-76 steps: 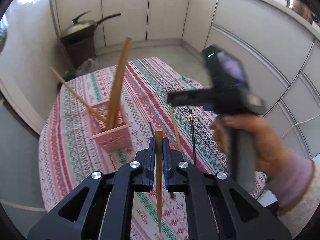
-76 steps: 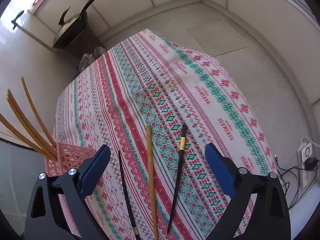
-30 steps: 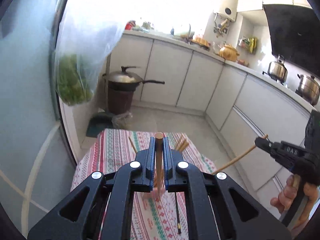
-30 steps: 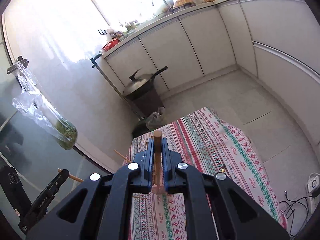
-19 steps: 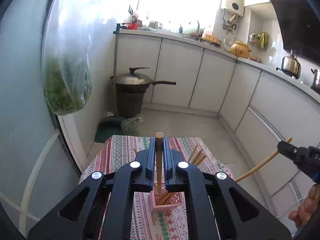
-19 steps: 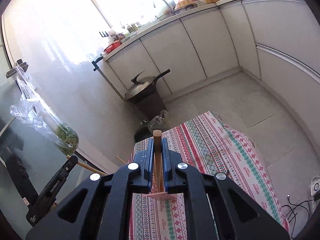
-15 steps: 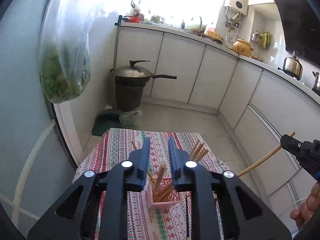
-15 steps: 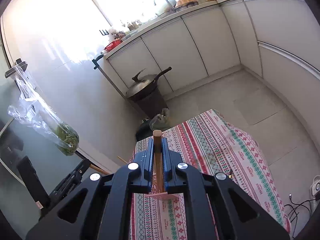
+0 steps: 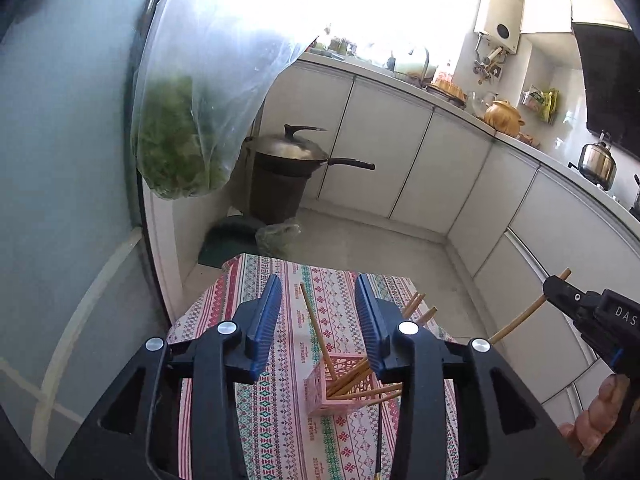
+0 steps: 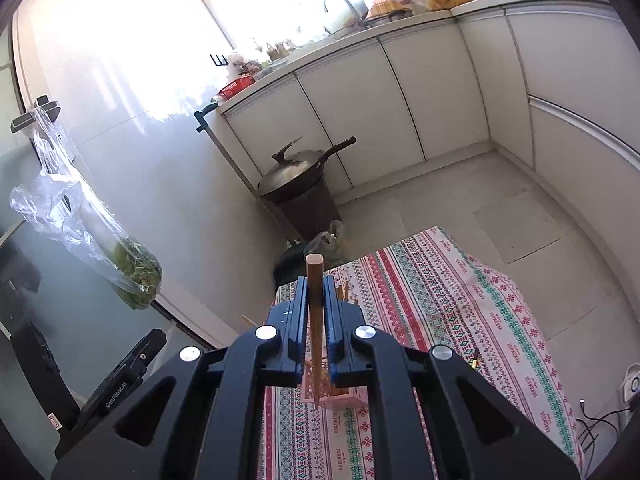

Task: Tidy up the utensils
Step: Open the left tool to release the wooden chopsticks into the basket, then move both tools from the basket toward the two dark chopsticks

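A pink basket [image 9: 345,388] stands on the patterned tablecloth [image 9: 276,420] and holds several wooden chopsticks [image 9: 318,334]. My left gripper [image 9: 318,320] is open and empty, high above the basket. My right gripper [image 10: 315,312] is shut on a wooden chopstick [image 10: 314,320], held upright with its lower tip over the basket [image 10: 334,394]. In the left wrist view the right gripper [image 9: 560,286] shows at the right edge with the chopstick [image 9: 520,320] slanting down from it. A black chopstick [image 9: 377,456] lies on the cloth near the basket.
A lidded wok on a dark bin [image 9: 286,168] stands on the floor beyond the table. A plastic bag of greens [image 9: 180,136] hangs close on the left. White cabinets [image 9: 400,160] line the room. Another black chopstick tip [image 10: 475,356] lies on the cloth at right.
My left gripper opened and dropped its wooden chopstick into the pink basket. My right gripper keeps its chopstick and stays above the basket.
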A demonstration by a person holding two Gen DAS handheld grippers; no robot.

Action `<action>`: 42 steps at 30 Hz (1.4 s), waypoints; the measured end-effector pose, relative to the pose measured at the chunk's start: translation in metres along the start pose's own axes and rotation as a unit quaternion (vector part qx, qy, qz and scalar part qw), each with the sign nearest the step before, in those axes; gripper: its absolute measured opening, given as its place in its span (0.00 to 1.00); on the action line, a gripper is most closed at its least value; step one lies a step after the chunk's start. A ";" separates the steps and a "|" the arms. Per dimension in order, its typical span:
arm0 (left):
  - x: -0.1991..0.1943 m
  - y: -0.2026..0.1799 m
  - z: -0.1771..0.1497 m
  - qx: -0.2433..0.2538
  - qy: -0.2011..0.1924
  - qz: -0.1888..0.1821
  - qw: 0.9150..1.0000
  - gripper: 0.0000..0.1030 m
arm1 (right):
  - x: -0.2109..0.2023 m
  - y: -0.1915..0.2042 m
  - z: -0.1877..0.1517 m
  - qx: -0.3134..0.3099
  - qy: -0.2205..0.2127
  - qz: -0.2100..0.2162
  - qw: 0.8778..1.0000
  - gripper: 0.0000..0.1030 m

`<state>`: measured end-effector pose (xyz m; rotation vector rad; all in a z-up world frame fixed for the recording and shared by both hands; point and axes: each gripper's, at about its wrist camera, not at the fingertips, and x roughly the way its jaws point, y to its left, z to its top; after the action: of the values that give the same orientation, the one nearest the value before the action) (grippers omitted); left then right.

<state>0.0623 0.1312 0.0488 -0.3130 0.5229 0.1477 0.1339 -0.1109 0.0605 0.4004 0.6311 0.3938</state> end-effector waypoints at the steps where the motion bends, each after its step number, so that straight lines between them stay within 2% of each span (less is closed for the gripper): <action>1: -0.001 0.000 0.000 0.000 -0.001 -0.001 1.000 0.35 | -0.001 0.001 0.000 0.002 -0.008 -0.001 1.000 0.08; 5: -0.004 0.001 0.003 0.004 -0.006 0.000 1.000 0.35 | -0.020 0.010 0.012 0.005 -0.058 0.004 0.998 0.08; 10: -0.005 0.002 0.004 -0.002 -0.004 -0.007 1.000 0.35 | -0.035 0.020 0.024 0.004 -0.087 0.017 0.996 0.08; 14: -0.006 0.001 0.004 -0.001 -0.005 -0.008 1.000 0.35 | -0.018 0.028 0.017 -0.008 -0.080 0.006 0.997 0.08; 18: -0.004 0.001 0.003 -0.003 -0.001 -0.007 1.000 0.36 | 0.025 0.032 -0.009 -0.034 -0.067 -0.020 0.997 0.09; 20: -0.004 0.002 0.003 -0.006 -0.002 -0.008 1.000 0.36 | 0.048 0.030 -0.021 -0.043 -0.046 -0.023 0.998 0.16; 21: -0.006 0.002 0.003 -0.007 -0.004 -0.010 1.000 0.36 | 0.056 0.028 -0.026 -0.039 -0.030 -0.013 0.999 0.28; 22: -0.008 0.002 0.004 -0.007 -0.008 -0.013 1.000 0.36 | 0.059 0.028 -0.028 -0.036 -0.023 -0.009 0.999 0.34; 24: -0.013 0.001 0.005 -0.008 -0.017 -0.013 1.000 0.40 | 0.055 0.033 -0.029 -0.049 -0.024 -0.013 0.998 0.34; 26: -0.018 -0.002 0.005 -0.008 -0.028 -0.008 1.000 0.52 | 0.044 0.037 -0.027 -0.064 -0.034 -0.020 0.997 0.34; 33: -0.035 -0.026 0.001 0.020 -0.073 0.035 0.997 0.70 | 0.012 0.041 -0.030 -0.100 -0.052 -0.058 0.992 0.37; 35: -0.037 -0.032 -0.002 0.028 -0.081 0.043 0.995 0.78 | 0.004 0.040 -0.032 -0.110 -0.058 -0.071 0.990 0.39; 39: -0.037 -0.041 -0.009 0.039 -0.081 0.052 0.995 0.83 | -0.014 0.034 -0.033 -0.113 -0.078 -0.095 0.986 0.55; 42: -0.039 -0.047 -0.014 0.044 -0.081 0.053 0.994 0.86 | -0.025 0.028 -0.034 -0.115 -0.087 -0.113 0.983 0.64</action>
<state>0.0330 0.0800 0.0691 -0.1849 0.3840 0.2501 0.0877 -0.0902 0.0606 0.1387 0.4481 0.2082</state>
